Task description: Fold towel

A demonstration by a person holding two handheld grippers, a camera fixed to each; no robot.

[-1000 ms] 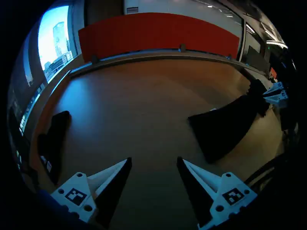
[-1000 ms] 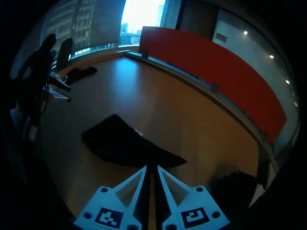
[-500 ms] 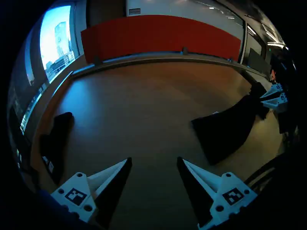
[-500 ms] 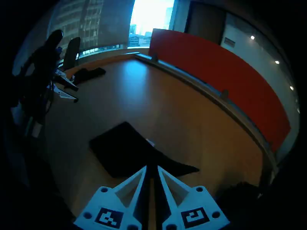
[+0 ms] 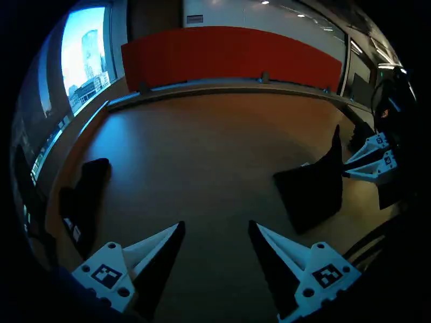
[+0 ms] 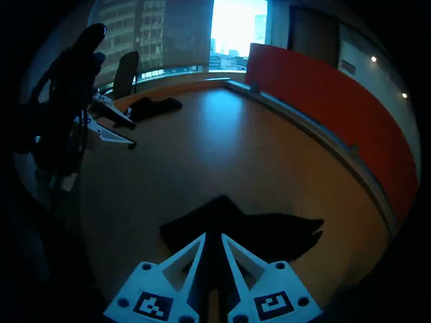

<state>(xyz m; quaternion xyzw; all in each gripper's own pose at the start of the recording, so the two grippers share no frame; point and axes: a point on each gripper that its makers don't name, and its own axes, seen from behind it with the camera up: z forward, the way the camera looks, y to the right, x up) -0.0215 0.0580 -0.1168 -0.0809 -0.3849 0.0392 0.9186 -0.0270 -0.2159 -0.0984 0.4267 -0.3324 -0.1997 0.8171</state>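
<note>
Since fold needed corner up off table (image 5: 215,140), I had R gripper (image 6: 214,240) clamped on towel (image 6: 269,231); L gripper (image 5: 215,227) wide open, empty.

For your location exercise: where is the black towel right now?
In the left gripper view the black towel lies on the wooden table at the right, one edge lifted by the right gripper, well apart from the open left gripper.

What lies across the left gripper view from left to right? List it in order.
From the left: dark cloth heap → left gripper, open → black towel, one corner raised → right gripper, pinching that corner.
</note>
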